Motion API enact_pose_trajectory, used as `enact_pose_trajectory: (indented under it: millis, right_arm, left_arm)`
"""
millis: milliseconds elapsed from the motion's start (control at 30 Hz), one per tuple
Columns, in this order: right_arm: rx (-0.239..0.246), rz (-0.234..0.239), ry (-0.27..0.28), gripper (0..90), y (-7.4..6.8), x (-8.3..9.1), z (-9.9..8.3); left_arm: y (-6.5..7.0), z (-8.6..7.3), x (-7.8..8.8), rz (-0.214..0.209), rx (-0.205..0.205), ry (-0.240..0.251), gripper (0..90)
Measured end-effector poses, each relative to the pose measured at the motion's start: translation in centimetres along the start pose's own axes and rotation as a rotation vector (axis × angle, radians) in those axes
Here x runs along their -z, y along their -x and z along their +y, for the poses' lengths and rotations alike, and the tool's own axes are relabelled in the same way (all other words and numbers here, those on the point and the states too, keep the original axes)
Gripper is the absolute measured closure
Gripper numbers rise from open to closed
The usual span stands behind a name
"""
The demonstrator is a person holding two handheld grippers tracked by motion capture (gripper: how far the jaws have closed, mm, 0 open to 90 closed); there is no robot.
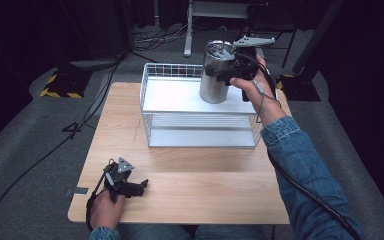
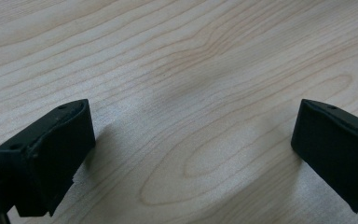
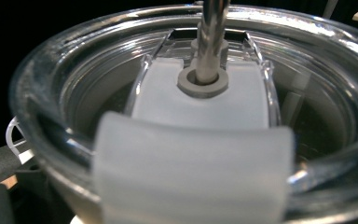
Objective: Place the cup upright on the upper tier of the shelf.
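Steel tumbler (image 1: 215,75) stands upright on the white top shelf of the wire rack (image 1: 180,95) at the table's far side, and our right gripper (image 1: 230,75) pinches it just below its clear lid (image 3: 200,93). Our left gripper (image 1: 130,186) rests on the wooden table (image 2: 191,60) near left, jaws spread wide.

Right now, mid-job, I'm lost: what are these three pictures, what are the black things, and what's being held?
A person works with two hand-held grippers. The high view looks down on a wooden table with a white wire basket. The right gripper is clamped on a steel tumbler, held over the basket's shelf. The left gripper rests low at the near edge, holding nothing. The left gripper view shows its black jaws wide apart over bare wood. The right gripper view looks closely onto the tumbler's clear lid and its metal straw.
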State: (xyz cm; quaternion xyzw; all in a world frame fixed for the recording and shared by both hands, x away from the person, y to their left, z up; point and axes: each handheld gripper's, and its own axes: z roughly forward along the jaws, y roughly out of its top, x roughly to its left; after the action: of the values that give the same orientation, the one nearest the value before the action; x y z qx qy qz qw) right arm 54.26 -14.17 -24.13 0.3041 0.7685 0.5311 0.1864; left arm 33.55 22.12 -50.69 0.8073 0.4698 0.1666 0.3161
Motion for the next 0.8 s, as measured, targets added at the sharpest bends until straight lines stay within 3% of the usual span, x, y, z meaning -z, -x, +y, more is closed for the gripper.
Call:
enact_pose_trajectory:
  millis: [133,267,300,433,800]
  right_arm:
    - [-0.046,0.021,-0.006,0.4,0.3,0.0,0.0]
    - [-0.007,0.013,-0.019,0.0,0.3,0.3,-0.1]
    - [0.036,-0.010,-0.022,0.0,0.1,0.8,0.0]
    - [0.056,-0.041,-0.027,0.0,-0.2,1.4,0.1]
    - [0.063,-0.034,-0.015,0.0,-0.3,3.9,-0.4]
  left_arm:
    - [0.0,0.0,0.0,0.000,-0.001,-0.001,0.0]
    - [0.0,0.0,0.0,0.000,-0.002,-0.001,0.0]
    - [0.0,0.0,0.0,0.000,-0.003,-0.002,0.0]
    - [0.0,0.0,0.0,0.000,-0.003,-0.002,0.0]
    - [0.0,0.0,0.0,-0.001,-0.002,0.000,0.0]
